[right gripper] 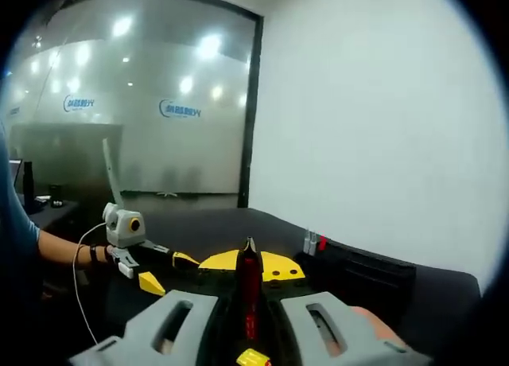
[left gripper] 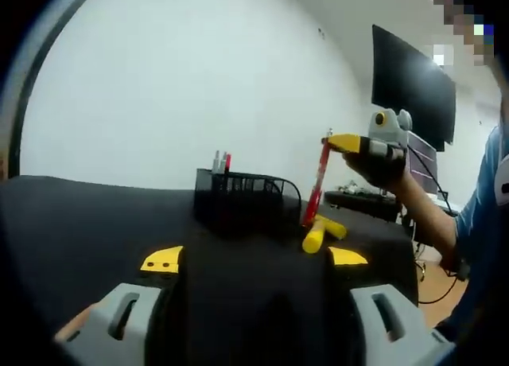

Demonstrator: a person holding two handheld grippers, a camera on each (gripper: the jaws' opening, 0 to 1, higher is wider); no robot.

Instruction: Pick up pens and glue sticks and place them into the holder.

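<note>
Jaws of right gripper [right gripper: 249,277] clamp red pen [right gripper: 250,302] upright between them.

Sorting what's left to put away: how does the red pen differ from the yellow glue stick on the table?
The red pen is slim, near upright, held in the right gripper beside the holder. The yellow glue stick is stubbier, lying loose on the black table. Neither is in the holder.

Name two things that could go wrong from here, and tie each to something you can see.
1. The right gripper pinches the red pen only near its top, so it may swing and miss the black mesh holder.
2. The pen hangs just above the yellow glue sticks; lowering it could knock them along the black table.
</note>
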